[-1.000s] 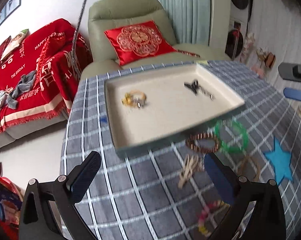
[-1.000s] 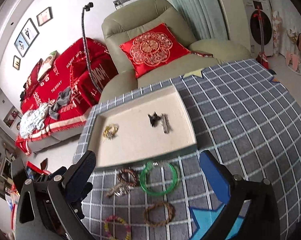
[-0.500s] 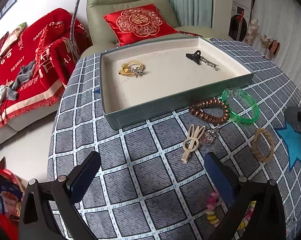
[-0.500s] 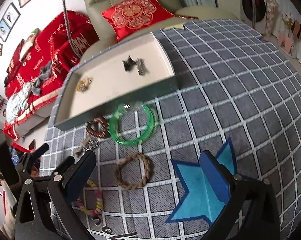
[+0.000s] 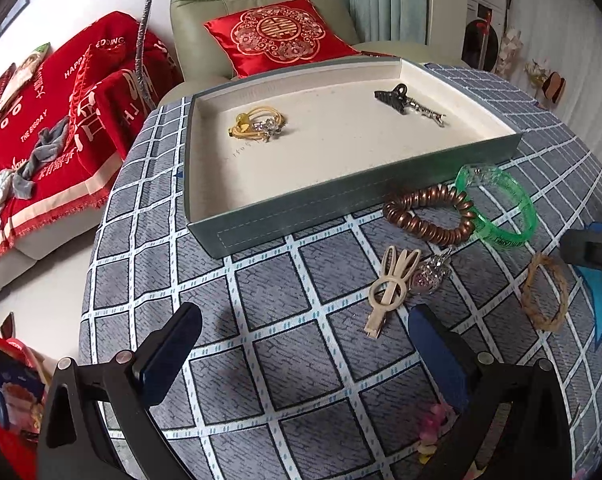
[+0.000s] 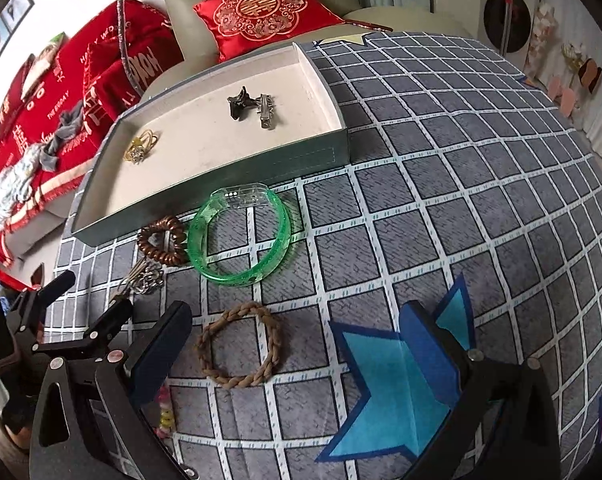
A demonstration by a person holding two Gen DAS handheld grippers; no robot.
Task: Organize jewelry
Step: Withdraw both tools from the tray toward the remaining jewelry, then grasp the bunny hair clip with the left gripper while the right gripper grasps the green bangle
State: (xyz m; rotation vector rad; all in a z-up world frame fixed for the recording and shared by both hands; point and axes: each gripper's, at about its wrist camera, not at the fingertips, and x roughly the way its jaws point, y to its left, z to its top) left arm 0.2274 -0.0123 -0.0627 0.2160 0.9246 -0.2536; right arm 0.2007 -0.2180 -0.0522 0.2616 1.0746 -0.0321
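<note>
A grey-green tray [image 5: 285,220] [image 6: 221,184] with a cream inside holds a yellow hair tie [image 5: 257,124] [image 6: 141,146], a black claw clip [image 5: 393,96] [image 6: 239,102] and a silver clip [image 6: 266,110]. In front of it on the checked cloth lie a brown coil tie [image 5: 425,212] [image 6: 161,242], a green bangle [image 5: 501,208] [image 6: 241,236], a cream rabbit clip [image 5: 389,288], a crystal charm [image 5: 431,276] [image 6: 149,280], a braided ring [image 5: 545,292] [image 6: 239,346] and a bead bracelet [image 6: 165,412]. My left gripper [image 5: 301,356] is open above the cloth near the rabbit clip. My right gripper [image 6: 297,356] is open over the braided ring.
The round table's grey checked cloth [image 6: 441,184] carries a blue star patch [image 6: 393,392]. Behind the table stand a green armchair with a red cushion [image 5: 277,36] and a sofa under a red throw [image 5: 61,92]. The table edge drops to the floor at the left.
Both grippers have come down and forward toward the loose jewellery in front of the tray. The right one has tilted down over the braided ring. Both stay open and empty.
</note>
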